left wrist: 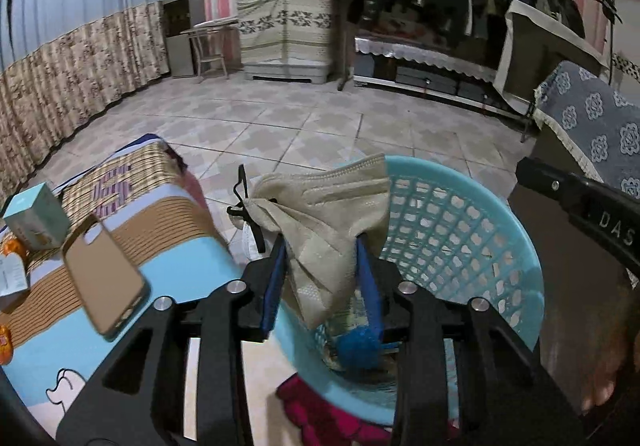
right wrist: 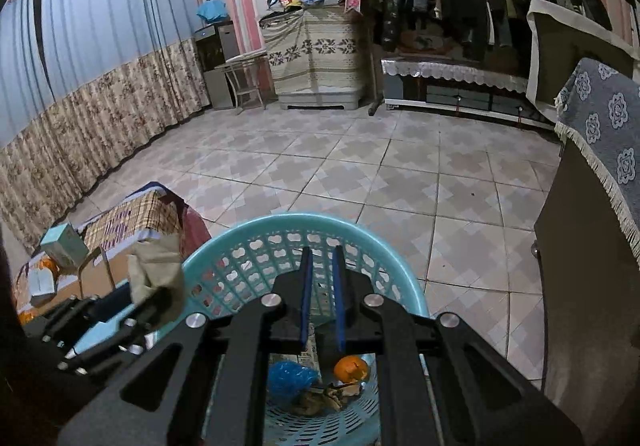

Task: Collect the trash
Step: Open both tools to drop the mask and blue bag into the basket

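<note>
My left gripper [left wrist: 322,246] is shut on a beige face mask [left wrist: 324,214] with black ear loops and holds it over the left rim of the light-blue plastic basket [left wrist: 460,230]. The mask also shows in the right wrist view [right wrist: 154,266], at the basket's left rim [right wrist: 248,236]. My right gripper [right wrist: 320,258] hangs over the basket with its jaws a narrow gap apart and nothing between them. Inside the basket lie a blue crumpled wrapper [right wrist: 290,376], an orange peel [right wrist: 351,368] and brown scraps [right wrist: 324,400].
A low table with a patterned cloth [left wrist: 132,246] stands to the left. On it lie a brown phone case [left wrist: 104,278], a teal box [left wrist: 36,216] and papers. A dark cabinet with a blue cloth [right wrist: 592,246] stands to the right. Tiled floor lies beyond.
</note>
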Tool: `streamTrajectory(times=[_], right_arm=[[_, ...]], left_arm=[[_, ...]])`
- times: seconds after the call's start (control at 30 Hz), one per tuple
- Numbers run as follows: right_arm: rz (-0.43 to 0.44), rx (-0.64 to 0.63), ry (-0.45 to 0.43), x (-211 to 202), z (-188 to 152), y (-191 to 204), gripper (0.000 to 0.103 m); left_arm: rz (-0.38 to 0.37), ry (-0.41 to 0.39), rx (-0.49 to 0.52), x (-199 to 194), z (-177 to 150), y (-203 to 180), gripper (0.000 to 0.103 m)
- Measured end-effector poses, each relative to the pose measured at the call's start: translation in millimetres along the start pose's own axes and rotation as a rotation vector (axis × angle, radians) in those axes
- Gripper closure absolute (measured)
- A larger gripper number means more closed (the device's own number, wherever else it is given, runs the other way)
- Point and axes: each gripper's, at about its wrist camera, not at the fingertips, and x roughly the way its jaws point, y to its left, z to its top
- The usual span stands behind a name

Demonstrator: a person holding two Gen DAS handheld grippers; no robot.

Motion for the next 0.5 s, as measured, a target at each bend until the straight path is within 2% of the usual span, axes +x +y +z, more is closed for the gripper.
streamTrajectory(times=[0.03, 0.1, 0.13, 0.2, 0.33, 0.4, 0.43, 0.47, 0.5], right_arm=[[0.002, 0.004, 0.0, -0.1, 0.0, -0.6, 0.093], [0.0, 0.008, 0.002, 0.4, -0.3, -1.4, 0.093], [-0.004, 0.008, -0.001, 0.5, 0.5, -1.5, 0.093], [-0.006, 0.011, -0.002, 1.1, 1.2, -3.3, 0.093], [-0.017, 0.017, 0.002, 2.2, 0.8, -3.7, 0.091], [-0.029, 0.018, 0.006, 3.5, 0.3, -1.5, 0.076], [-0.034, 0.019, 0.001, 3.1, 0.2, -1.7, 0.048], [-0.044, 0.018, -0.012, 1.8, 0.4, -0.3, 0.031], [-0.051, 0.013, -0.015, 1.0, 0.9, 1.7, 0.031]], left_arm=[[0.002, -0.004, 0.008, 0.9, 0.9, -1.8, 0.063], [0.016, -0.012, 0.018, 0.8, 3.6, -3.8, 0.048], [0.021, -0.016, 0.018, 0.2, 4.6, -4.0, 0.045], [0.036, -0.027, 0.008, -2.9, 7.2, -1.0, 0.027], [0.066, -0.048, -0.02, -12.0, 9.1, 13.3, 0.015], [0.079, -0.056, -0.028, -16.1, 9.8, 19.2, 0.01], [0.089, -0.062, -0.034, -19.5, 9.5, 24.3, 0.01], [0.096, -0.066, -0.041, -22.5, 9.0, 28.8, 0.008], [0.106, -0.069, -0.05, -25.8, 8.3, 34.2, 0.007]])
